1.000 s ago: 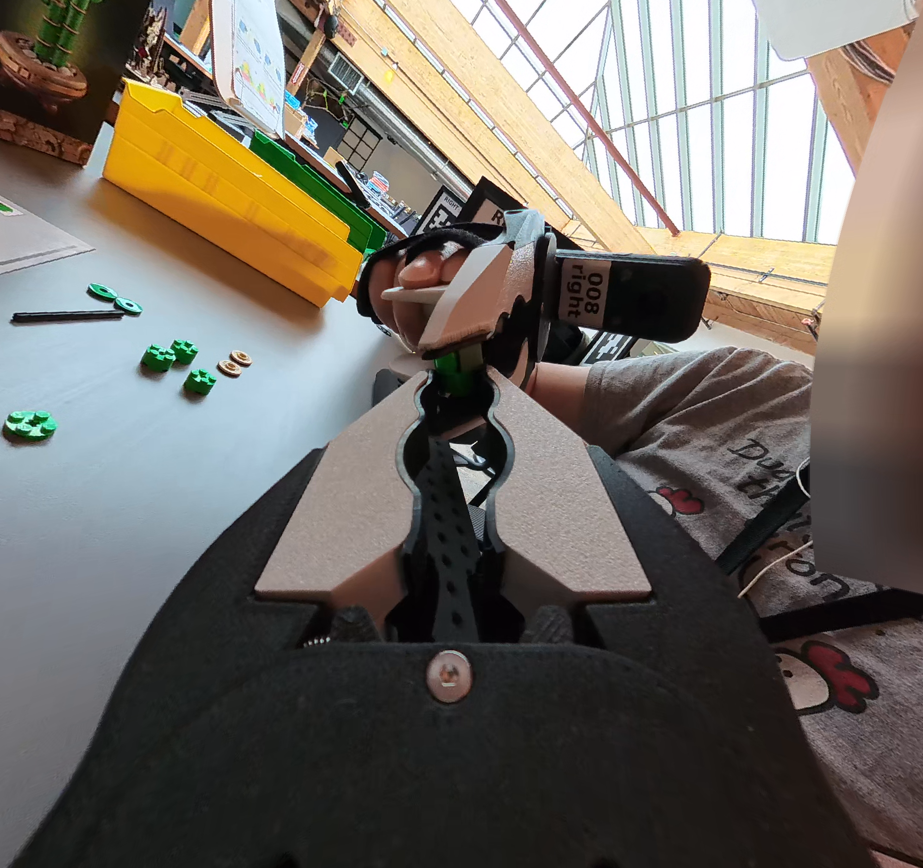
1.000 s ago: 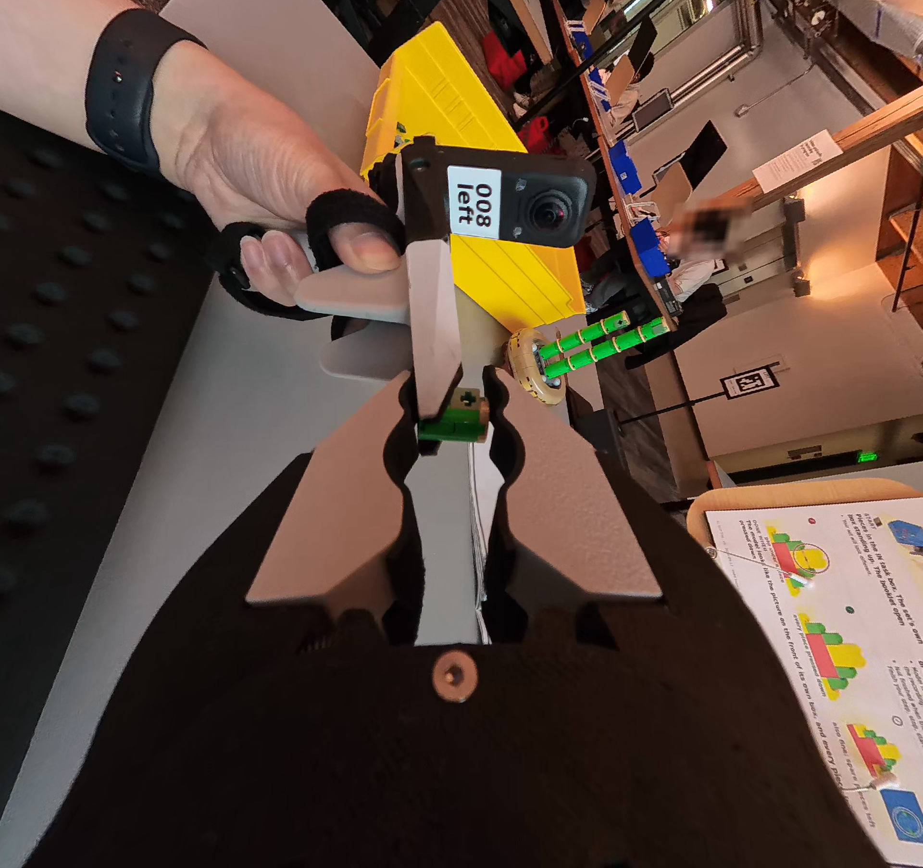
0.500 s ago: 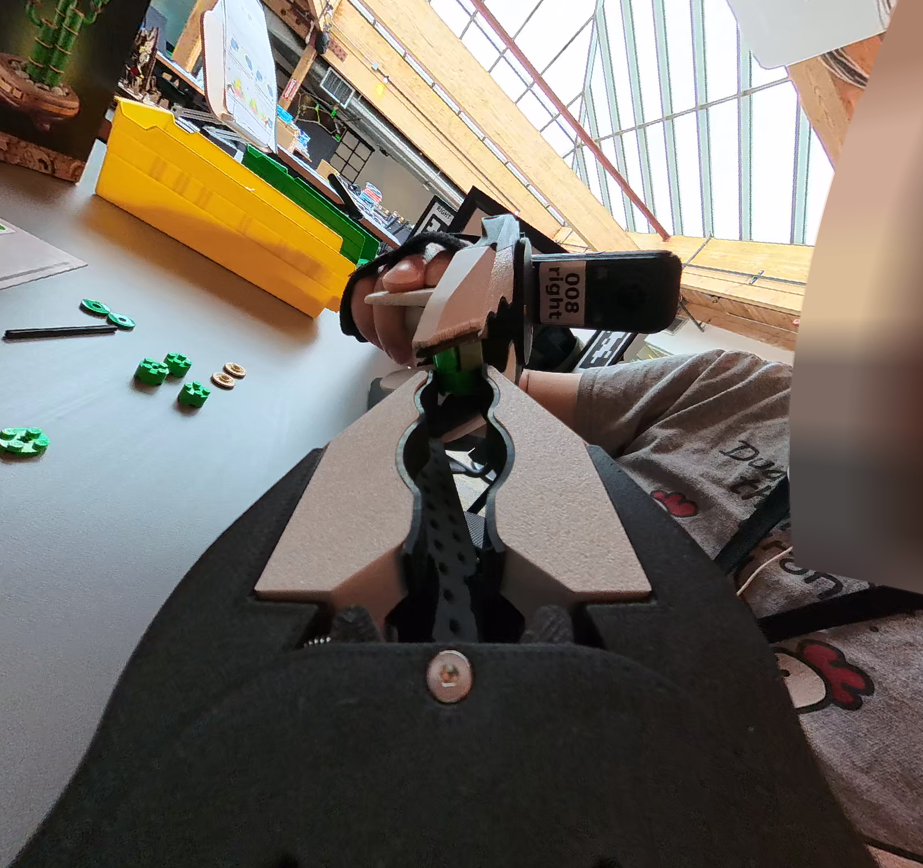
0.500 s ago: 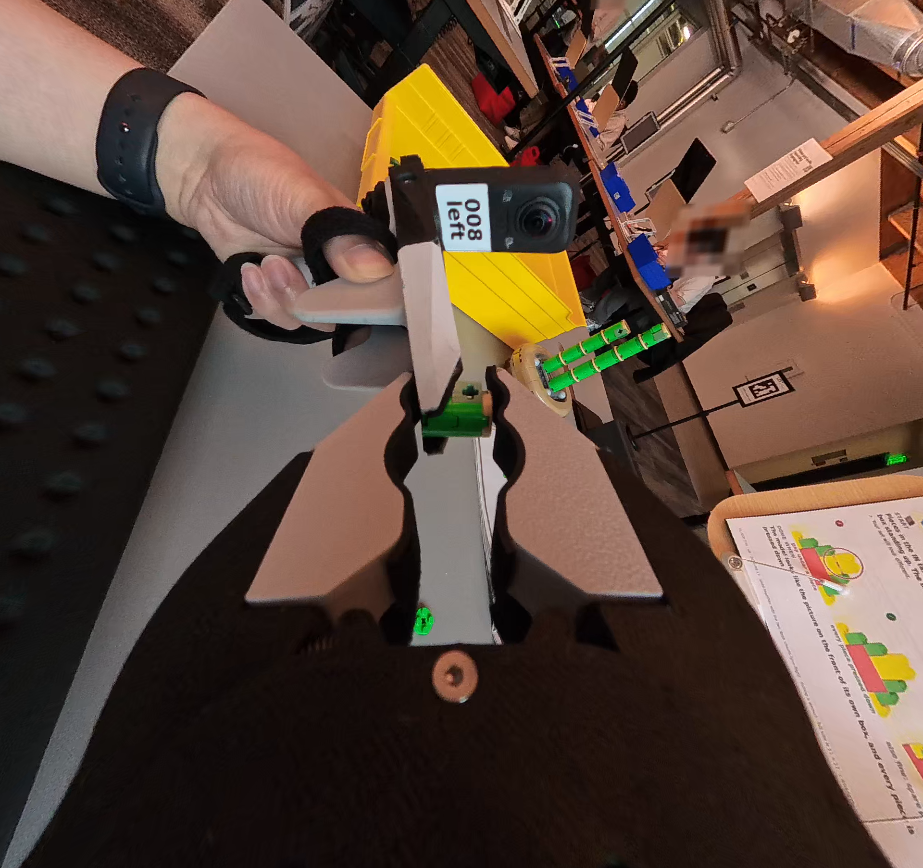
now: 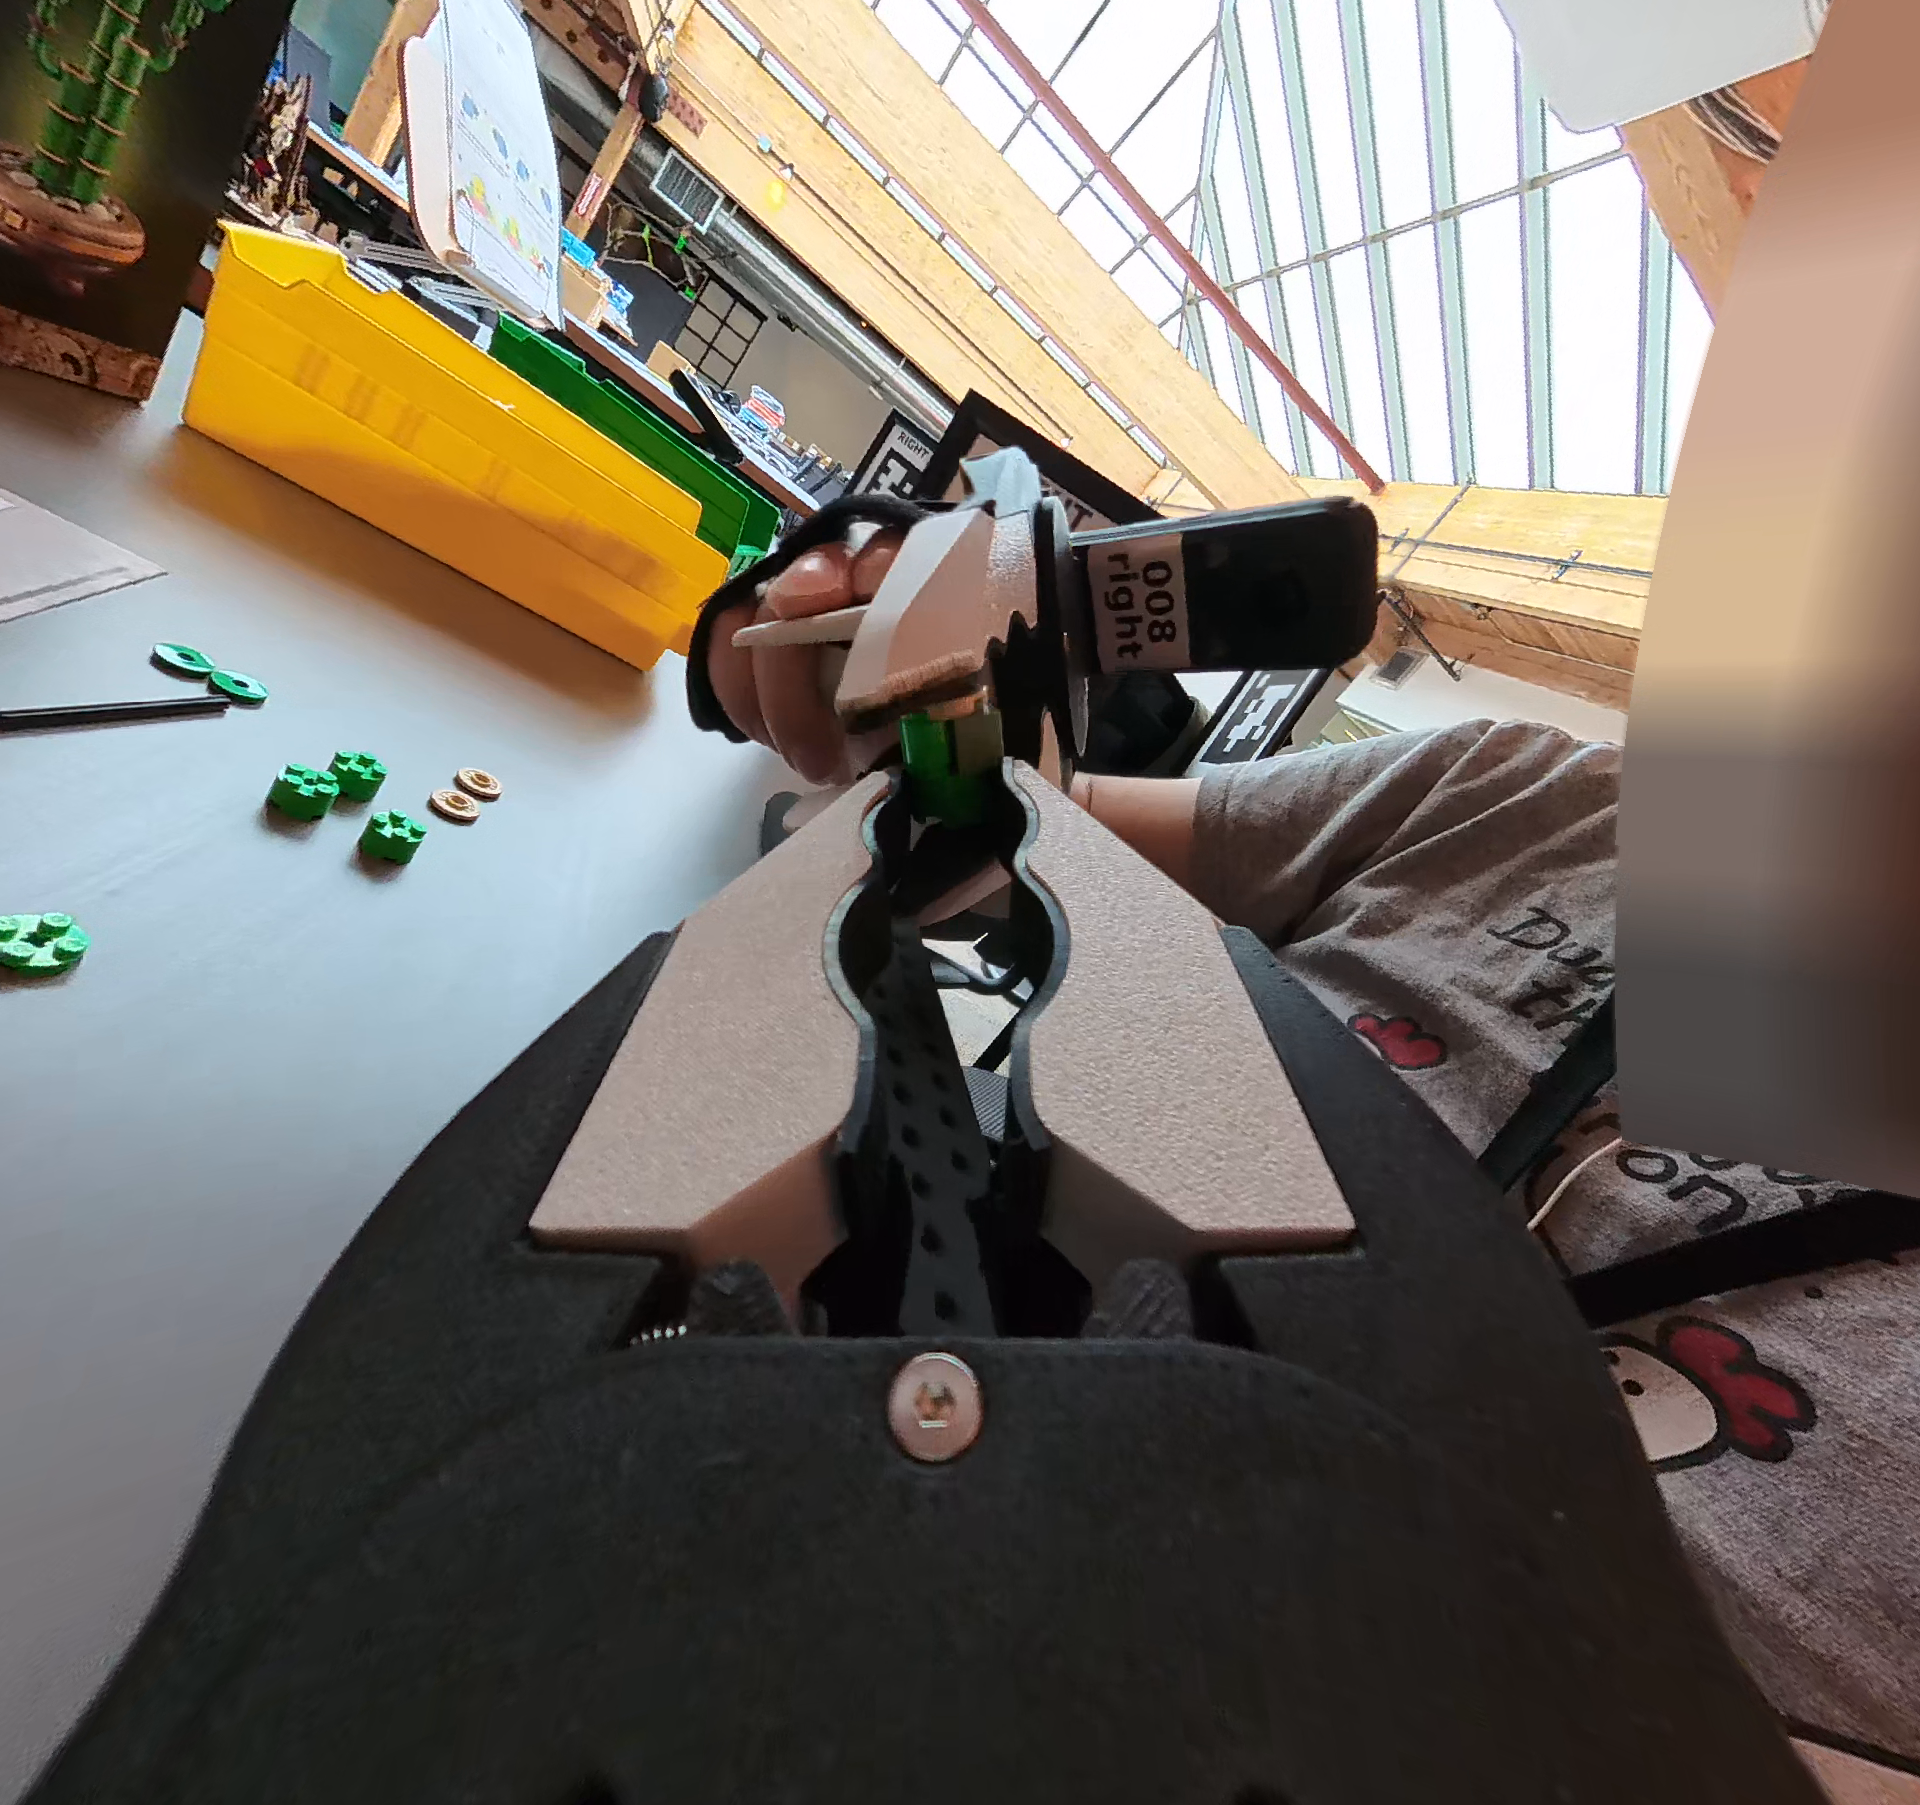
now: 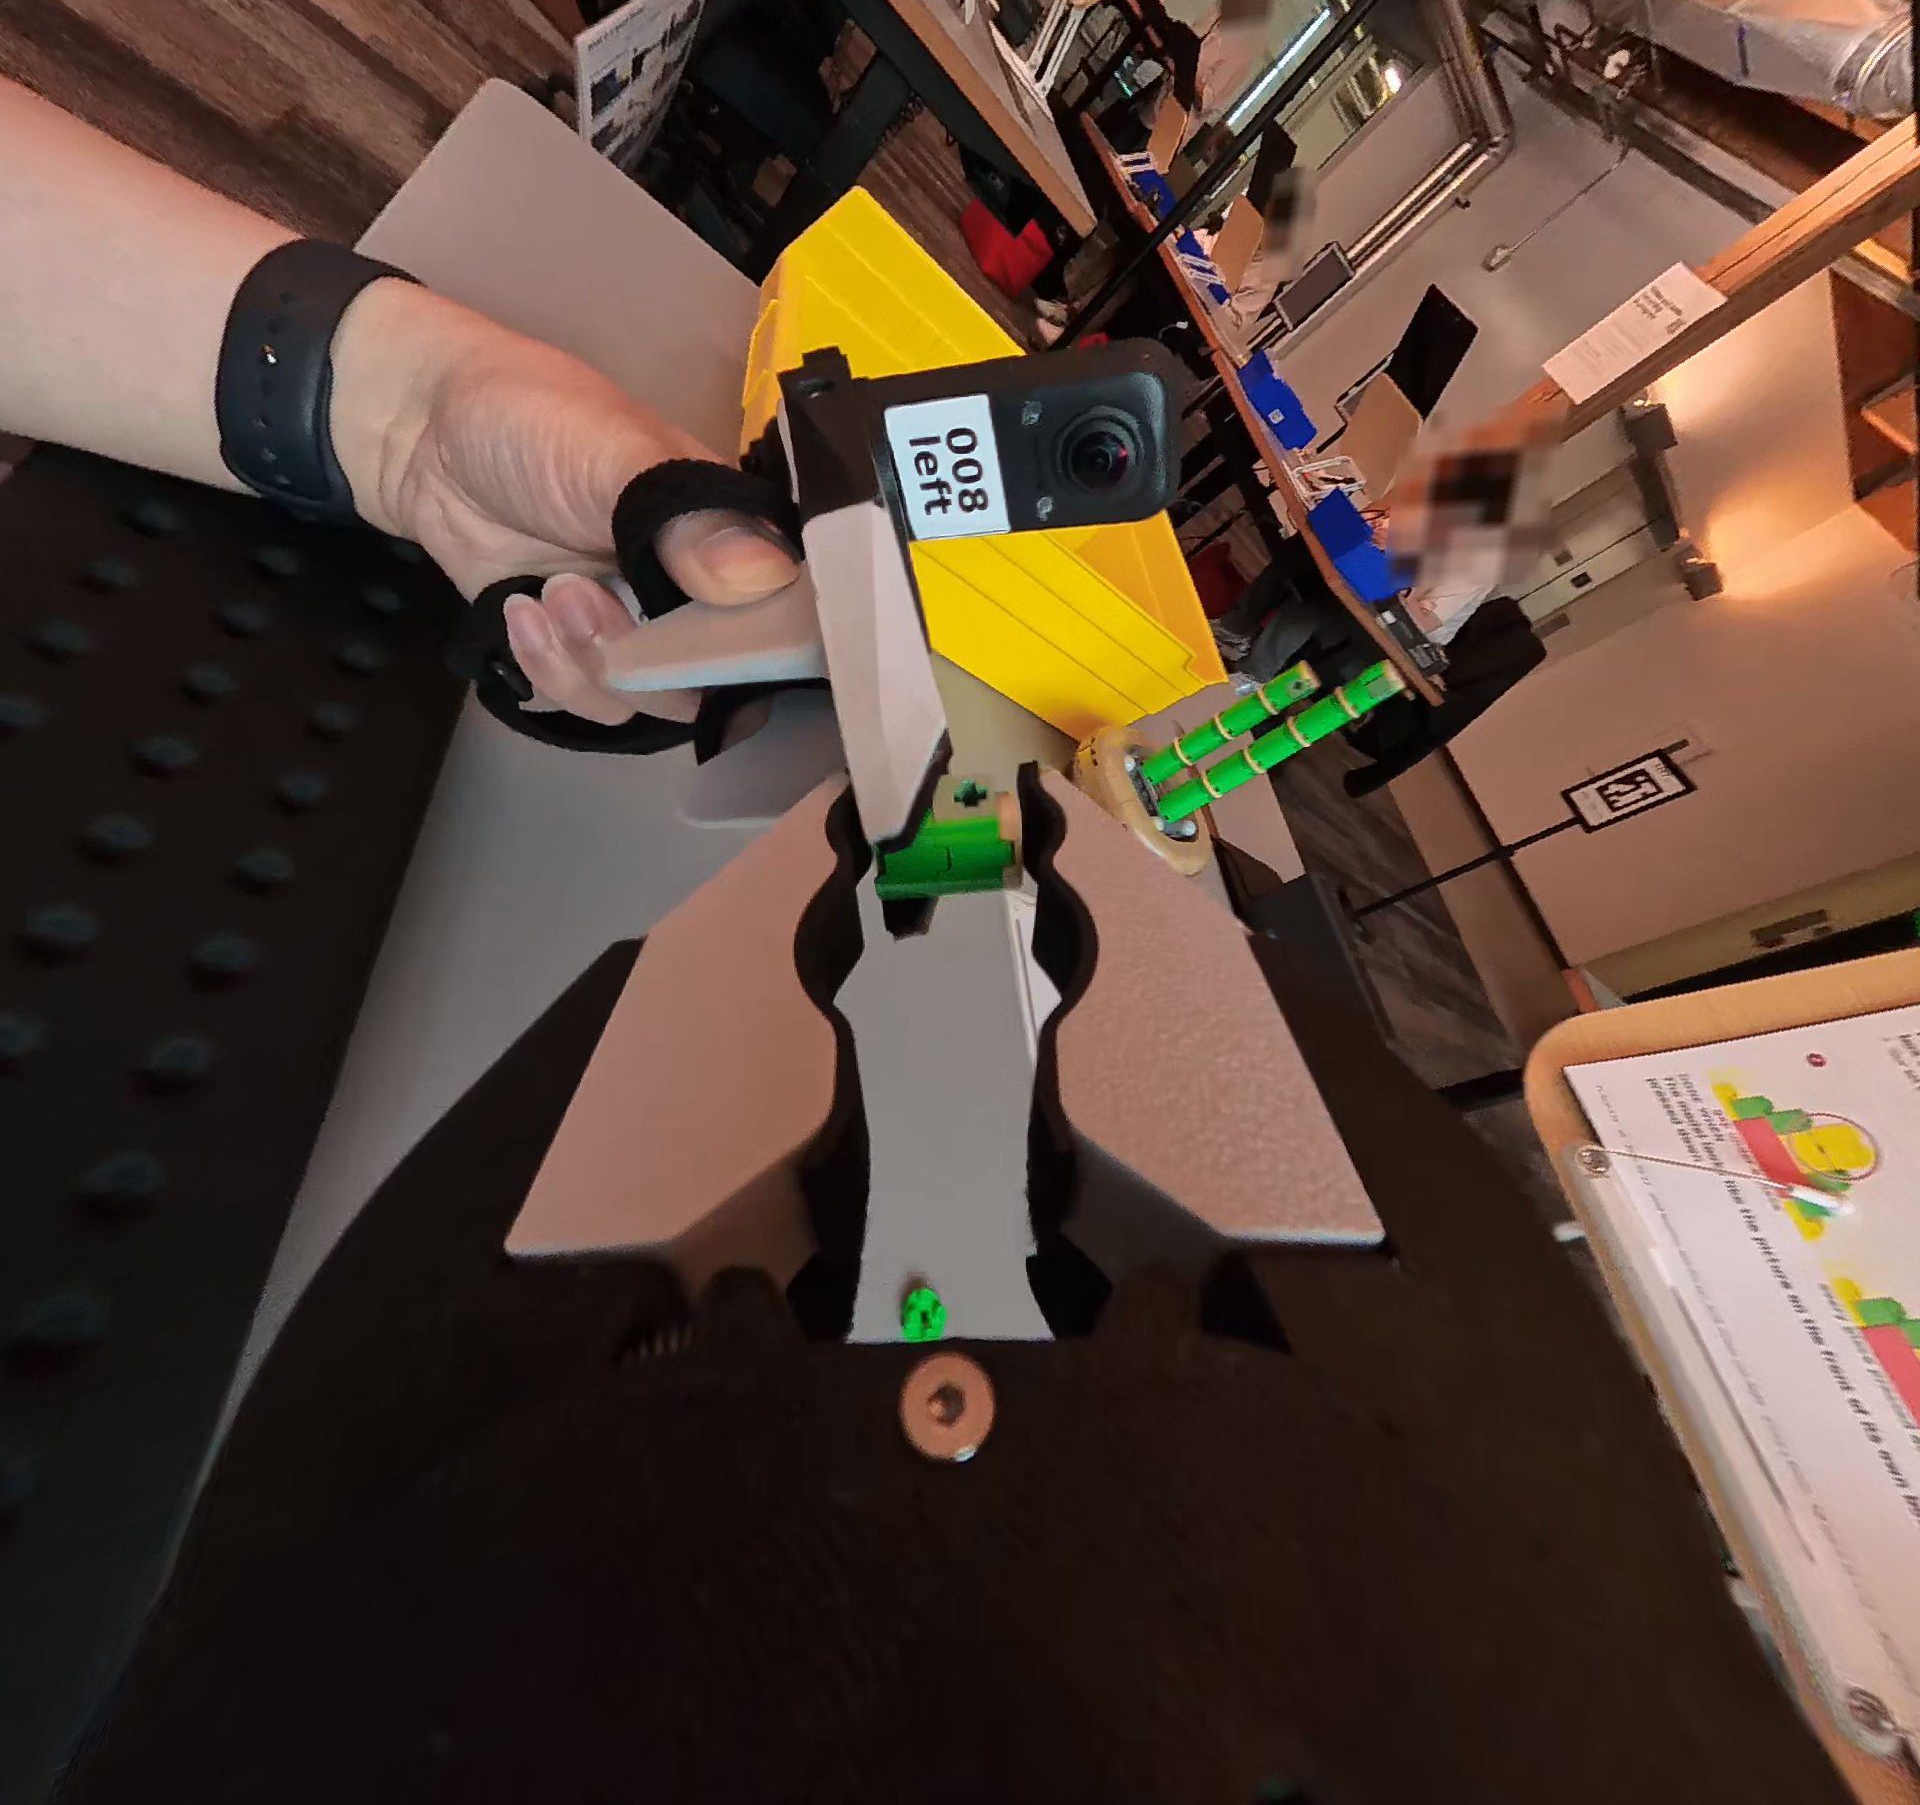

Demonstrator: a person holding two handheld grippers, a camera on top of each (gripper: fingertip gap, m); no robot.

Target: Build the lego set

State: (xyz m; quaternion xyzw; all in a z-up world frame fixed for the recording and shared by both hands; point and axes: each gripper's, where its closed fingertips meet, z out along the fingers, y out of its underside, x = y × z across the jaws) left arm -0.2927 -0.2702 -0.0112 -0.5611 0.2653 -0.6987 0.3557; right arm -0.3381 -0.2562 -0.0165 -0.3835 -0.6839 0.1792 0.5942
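Note:
A short green round-brick stack point(image 5: 940, 781) with a tan end piece is held in the air between both grippers. My left gripper point(image 5: 948, 791) is shut on its lower green part. My right gripper point(image 6: 951, 856) is shut on the same stack point(image 6: 940, 856), whose tan end point(image 6: 977, 805) shows a green cross axle. The left gripper's finger point(image 6: 883, 675) crosses it from above. In the left wrist view the right gripper's finger point(image 5: 914, 612) presses on the stack's top. The two grippers meet tip to tip, roughly at right angles.
Loose green round bricks point(image 5: 312, 789), tan round plates point(image 5: 468, 794), a green round plate point(image 5: 36, 943) and a black axle rod point(image 5: 114, 713) lie on the grey table point(image 5: 260, 1080). A yellow bin point(image 5: 447, 446) stands behind. A bamboo model point(image 6: 1247, 737) and an instruction sheet point(image 6: 1766, 1288) stand to the right. The tips of both grippers are at nearly the same place.
Both grippers stay clamped on the green stack. They have tilted slightly, and more of the green part now shows between the tips. A loose green brick has come into the right view.

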